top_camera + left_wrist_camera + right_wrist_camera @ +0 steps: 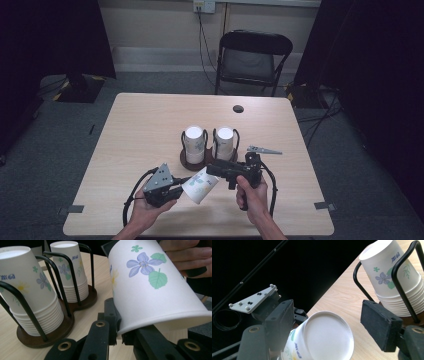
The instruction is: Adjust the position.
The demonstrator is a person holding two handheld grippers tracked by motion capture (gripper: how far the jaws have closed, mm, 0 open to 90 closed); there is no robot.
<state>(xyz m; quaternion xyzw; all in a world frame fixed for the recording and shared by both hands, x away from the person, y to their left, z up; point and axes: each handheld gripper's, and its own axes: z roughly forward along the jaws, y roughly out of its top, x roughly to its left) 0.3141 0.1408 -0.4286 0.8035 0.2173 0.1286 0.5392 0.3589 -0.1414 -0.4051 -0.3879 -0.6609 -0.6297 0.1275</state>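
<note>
Cup (155,290) rim between left fingers (100,340)

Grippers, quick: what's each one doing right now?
Left gripper: shut on the rim of the loose paper cup.
Right gripper: open, jaws either side of that cup's base, not clamped.

Left stack of cups (30,287) cut at the frame edge; cup rim (165,322) partly behind tongs.

Blue print on my stacked cups (30,287) and on single held cup (322,340): too blurred, I read no text anywhere.
</note>
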